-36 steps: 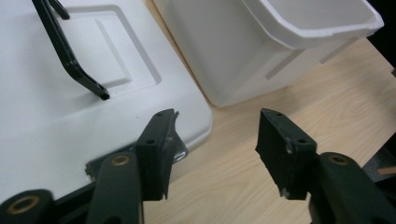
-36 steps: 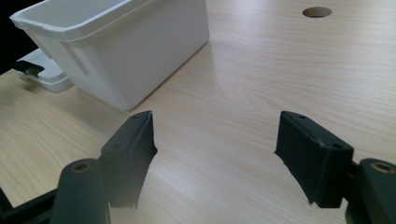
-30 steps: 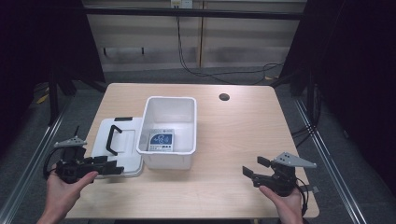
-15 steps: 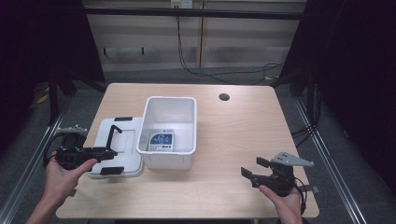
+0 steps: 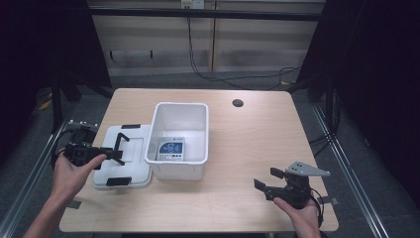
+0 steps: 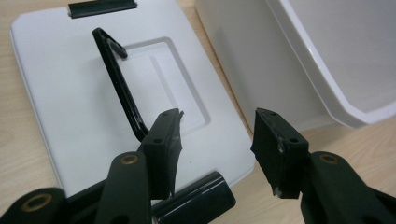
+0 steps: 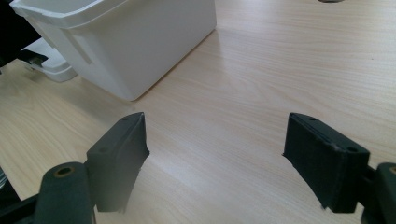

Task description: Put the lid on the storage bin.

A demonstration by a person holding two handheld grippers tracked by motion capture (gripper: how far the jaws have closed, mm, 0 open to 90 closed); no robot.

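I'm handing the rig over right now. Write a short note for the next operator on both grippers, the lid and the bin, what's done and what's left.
Left gripper: jaws open over the near end of the white lid, beside its raised black handle, not yet gripping it.
Right gripper: open, jaws just widened, nothing between them, hovering over bare table to the right of the bin.
White bin: uncovered, mid-table, a small printed packet lying inside.
Lid lies flat on the table against the bin's left side.
Done: the bin is loaded, the lid is off.
Left, probably: grip the handle, lift the lid onto the bin.

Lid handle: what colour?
Black, on the white lid; the handle shows best in the left gripper view.
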